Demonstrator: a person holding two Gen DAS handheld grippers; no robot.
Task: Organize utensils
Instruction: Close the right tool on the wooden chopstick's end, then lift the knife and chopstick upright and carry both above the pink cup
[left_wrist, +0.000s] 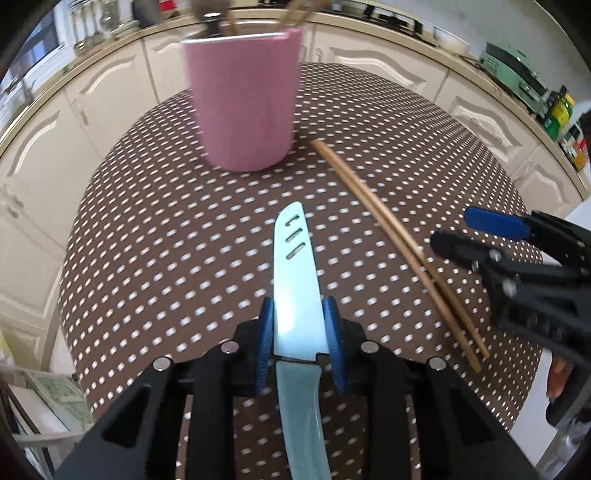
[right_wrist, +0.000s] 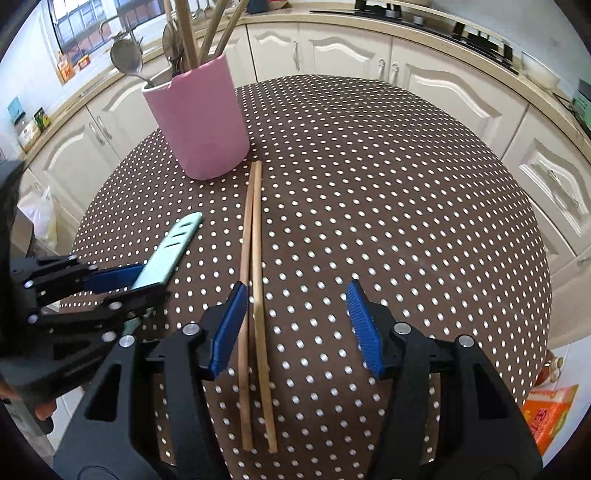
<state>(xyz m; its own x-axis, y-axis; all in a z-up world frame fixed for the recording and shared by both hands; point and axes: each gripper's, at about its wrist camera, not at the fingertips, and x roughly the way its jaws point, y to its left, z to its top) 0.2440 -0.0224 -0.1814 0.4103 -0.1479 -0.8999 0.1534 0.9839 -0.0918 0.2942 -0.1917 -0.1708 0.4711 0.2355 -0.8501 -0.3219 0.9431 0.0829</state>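
pale green knife (left_wrist: 295, 295) sits clamped in the left gripper (left_wrist: 300, 343), blue pads (left_wrist: 264, 347) pressed against both sides of the blade near where it meets the handle, tip pointing ahead toward the pink holder (left_wrist: 243, 99). from the right wrist view the same knife (right_wrist: 168, 254) juts out of the left gripper (right_wrist: 122, 284), lifted over the near left part of the table. the holder (right_wrist: 199, 122) stands upright on the dotted brown tablecloth (right_wrist: 369, 184), already carrying wooden sticks (right_wrist: 210, 33) and a metal spoon (right_wrist: 127, 59). just beside its base start the two wooden chopsticks (right_wrist: 255, 295), lying side by side on the cloth and running back toward the camera. the right gripper (right_wrist: 297, 325) is spread wide, holding nothing; its left pad (right_wrist: 229, 328) looks to be at or just over the nearer chopstick, contact unclear, the other pad well apart. cream cabinets (right_wrist: 424, 81) ring the table, and an orange box (right_wrist: 550, 417) shows at the lower right.
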